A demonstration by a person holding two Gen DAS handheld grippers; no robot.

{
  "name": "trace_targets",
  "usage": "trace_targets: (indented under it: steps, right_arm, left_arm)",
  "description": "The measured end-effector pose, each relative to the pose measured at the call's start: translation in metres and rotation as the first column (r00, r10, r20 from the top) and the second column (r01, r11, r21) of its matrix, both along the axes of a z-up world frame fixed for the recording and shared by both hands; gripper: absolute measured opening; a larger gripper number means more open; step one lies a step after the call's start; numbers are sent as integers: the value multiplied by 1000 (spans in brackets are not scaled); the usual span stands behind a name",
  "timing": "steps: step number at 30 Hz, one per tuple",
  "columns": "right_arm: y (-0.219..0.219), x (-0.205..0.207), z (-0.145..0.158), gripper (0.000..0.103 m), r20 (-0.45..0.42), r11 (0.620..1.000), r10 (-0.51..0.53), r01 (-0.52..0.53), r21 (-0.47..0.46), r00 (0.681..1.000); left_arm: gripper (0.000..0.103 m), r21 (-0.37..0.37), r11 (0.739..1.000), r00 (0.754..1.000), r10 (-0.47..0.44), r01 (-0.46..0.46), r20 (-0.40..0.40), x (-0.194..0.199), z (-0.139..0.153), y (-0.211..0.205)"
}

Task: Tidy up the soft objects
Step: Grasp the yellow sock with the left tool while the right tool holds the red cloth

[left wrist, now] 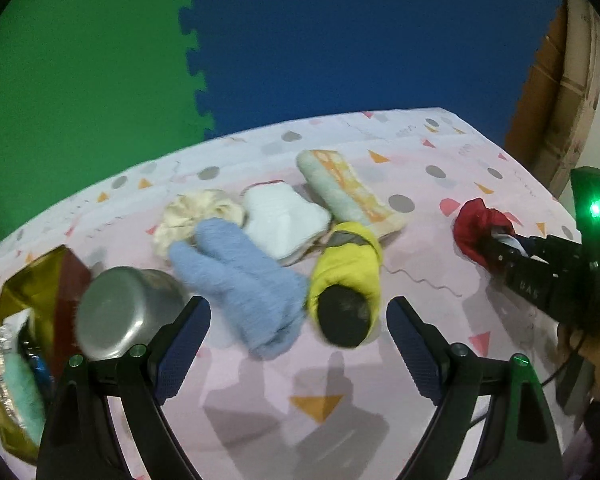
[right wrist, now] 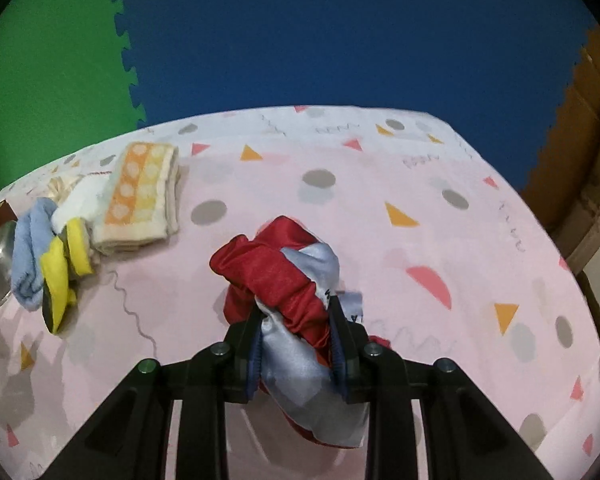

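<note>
Right gripper (right wrist: 296,344): closed on a bunched red and pale blue satin cloth (right wrist: 288,280), held over the tabletop (right wrist: 420,248).
Left gripper (left wrist: 298,340): wide open and holding nothing, above the near edge of the pile.
Pile, left of the cloth: blue fuzzy glove (left wrist: 236,280), yellow and black sock (left wrist: 346,276), white sock (left wrist: 284,216), orange folded towel (left wrist: 348,188), cream scrunchie (left wrist: 196,212).
Far left: tipped metal cup (left wrist: 120,312), gold box (left wrist: 24,320).

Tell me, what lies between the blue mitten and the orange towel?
In the left wrist view, the white folded cloth lies between the blue mitten and the orange towel; the mitten overlaps it.
</note>
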State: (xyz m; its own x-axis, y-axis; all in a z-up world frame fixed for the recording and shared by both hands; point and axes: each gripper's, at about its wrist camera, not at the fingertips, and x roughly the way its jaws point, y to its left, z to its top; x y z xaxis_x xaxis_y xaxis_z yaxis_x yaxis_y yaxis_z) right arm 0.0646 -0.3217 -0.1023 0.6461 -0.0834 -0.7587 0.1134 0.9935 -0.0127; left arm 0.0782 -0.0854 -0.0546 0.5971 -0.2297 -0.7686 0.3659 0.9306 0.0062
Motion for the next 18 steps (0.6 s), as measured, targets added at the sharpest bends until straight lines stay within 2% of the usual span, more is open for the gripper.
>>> trace_targets:
  steps: [6,13,15,18]
  right_arm:
    - [3,3,-2,28,-15,1000,10,-10,-15,1000]
    - [3,4,-3,29,-15,1000,10,-10,-13,1000]
    - [2,4,-3,30,-16,1000,13,-13,-6,1000]
    - [1,4,-4,30,-17,1000,13,-13,-1,1000]
  left_arm:
    - [88,18,999,998,-40,41,-38,20,-16,-23]
    - [87,19,999,995,-37,39,-94,39,-30,-40]
    - [85,28,999,994,-36,39,-103,43,-33,-44]
    - [67,31,999,990,-29,33,-138,49,-40,-45]
